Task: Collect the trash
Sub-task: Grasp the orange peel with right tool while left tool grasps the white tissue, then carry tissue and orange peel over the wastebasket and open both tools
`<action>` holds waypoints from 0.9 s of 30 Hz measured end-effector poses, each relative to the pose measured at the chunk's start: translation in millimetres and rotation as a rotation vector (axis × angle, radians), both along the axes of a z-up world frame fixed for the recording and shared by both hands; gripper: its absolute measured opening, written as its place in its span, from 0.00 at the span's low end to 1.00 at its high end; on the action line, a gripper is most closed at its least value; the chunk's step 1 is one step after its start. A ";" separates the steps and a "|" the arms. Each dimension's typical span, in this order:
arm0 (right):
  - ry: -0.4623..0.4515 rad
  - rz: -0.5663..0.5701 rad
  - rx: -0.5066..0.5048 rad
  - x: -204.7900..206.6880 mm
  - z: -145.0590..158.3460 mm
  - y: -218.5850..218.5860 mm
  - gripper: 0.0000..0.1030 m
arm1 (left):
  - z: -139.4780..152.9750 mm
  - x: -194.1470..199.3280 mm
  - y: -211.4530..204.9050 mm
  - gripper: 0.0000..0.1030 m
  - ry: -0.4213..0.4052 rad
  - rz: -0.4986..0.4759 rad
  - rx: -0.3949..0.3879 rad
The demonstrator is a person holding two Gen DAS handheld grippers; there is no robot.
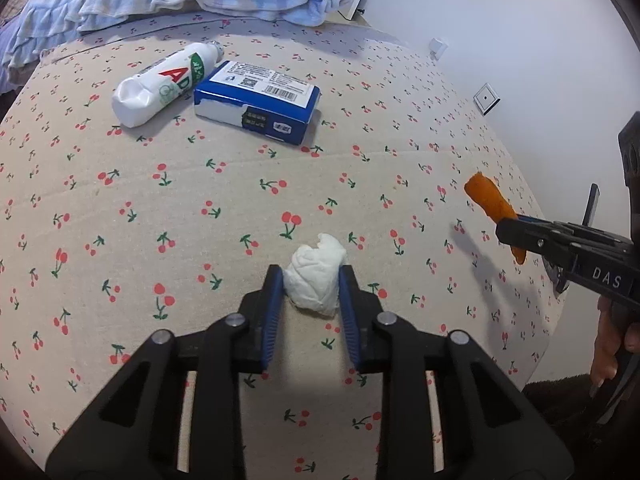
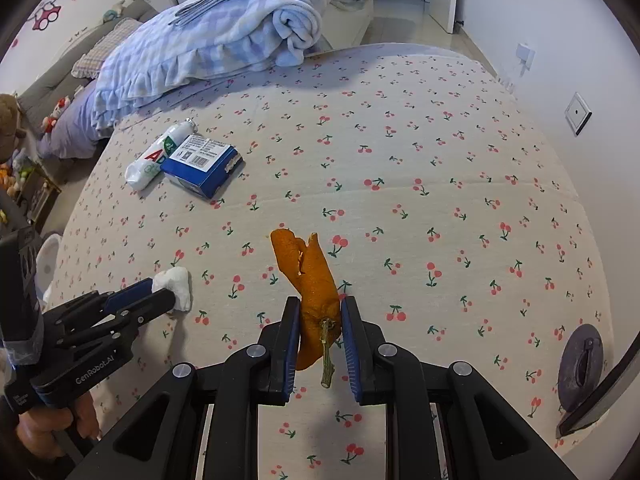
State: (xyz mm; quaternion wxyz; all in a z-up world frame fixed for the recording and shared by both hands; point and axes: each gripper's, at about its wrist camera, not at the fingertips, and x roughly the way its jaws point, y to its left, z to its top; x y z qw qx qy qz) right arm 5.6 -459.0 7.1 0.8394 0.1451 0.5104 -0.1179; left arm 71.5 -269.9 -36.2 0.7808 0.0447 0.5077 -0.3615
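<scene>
Fingers (image 1: 274, 300) pinch tissue (image 1: 315, 280) — bottle (image 1: 160, 84), box (image 1: 256, 100) lie beyond.

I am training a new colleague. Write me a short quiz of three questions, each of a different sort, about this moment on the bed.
1. True or false: the right gripper is shut on an orange peel.
2. Multiple choice: what sits between the fingers of the left gripper? A) crumpled white tissue B) blue carton C) white bottle
3. Fill in: beside the blue carton on the cherry-print sheet lies a white ____.

Key: 1 true; 2 A; 3 bottle.
</scene>
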 end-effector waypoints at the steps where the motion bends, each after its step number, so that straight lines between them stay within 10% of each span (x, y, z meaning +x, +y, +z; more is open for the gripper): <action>1: 0.000 0.000 0.000 0.1 -0.2 0.0 0.20 | 1.2 -0.3 1.4 0.26 -0.003 0.001 -0.004; 27: -0.058 0.137 0.036 47.4 11.1 74.6 0.20 | 35.4 29.6 147.8 0.25 -0.055 0.276 -0.008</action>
